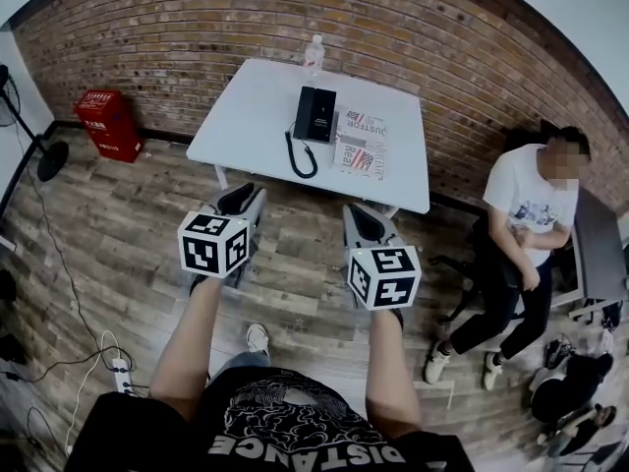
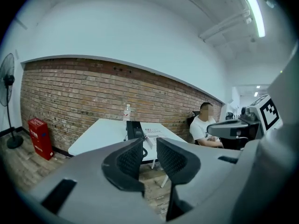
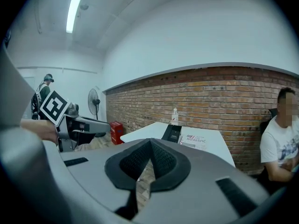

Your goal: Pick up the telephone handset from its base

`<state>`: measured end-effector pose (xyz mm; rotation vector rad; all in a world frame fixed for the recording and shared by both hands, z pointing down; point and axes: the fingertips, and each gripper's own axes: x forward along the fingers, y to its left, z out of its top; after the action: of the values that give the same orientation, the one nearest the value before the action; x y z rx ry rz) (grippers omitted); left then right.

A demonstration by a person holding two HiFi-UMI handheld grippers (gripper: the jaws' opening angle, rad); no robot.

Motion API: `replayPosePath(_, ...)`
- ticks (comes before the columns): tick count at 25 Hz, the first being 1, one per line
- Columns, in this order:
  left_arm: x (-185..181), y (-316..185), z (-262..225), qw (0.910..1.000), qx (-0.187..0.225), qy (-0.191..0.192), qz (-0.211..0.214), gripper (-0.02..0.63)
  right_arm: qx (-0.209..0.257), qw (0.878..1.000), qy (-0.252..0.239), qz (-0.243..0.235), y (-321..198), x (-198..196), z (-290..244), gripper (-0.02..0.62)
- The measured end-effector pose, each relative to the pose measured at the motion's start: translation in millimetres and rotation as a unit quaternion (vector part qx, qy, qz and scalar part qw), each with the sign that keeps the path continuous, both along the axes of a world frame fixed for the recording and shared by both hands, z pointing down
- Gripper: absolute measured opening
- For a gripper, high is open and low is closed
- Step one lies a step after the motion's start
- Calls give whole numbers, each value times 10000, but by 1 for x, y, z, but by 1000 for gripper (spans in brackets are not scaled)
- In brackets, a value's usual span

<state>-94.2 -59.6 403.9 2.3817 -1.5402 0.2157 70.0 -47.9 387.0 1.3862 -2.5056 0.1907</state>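
A white table (image 1: 246, 116) stands by a brick wall. On it the black telephone handset (image 1: 304, 114) rests on its base (image 1: 325, 116), its coiled cord (image 1: 300, 157) looping towards the near edge. Printed papers (image 1: 360, 144) lie just beside the base. A clear bottle (image 1: 314, 55) stands upright at the far edge, its contents unclear. The left gripper (image 1: 241, 203) has its jaws apart and empty. The right gripper (image 1: 366, 222) has its jaws closed on nothing. Both are well short of the table. A closed red box (image 1: 110, 124) stands by the wall.
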Motion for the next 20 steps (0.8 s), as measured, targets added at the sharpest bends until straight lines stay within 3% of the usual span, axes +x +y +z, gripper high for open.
replayPosePath(20, -60, -137, 6, 9971, -115, 66, 743, 150, 61, 9985, 37, 534, -121, -68, -10, 0)
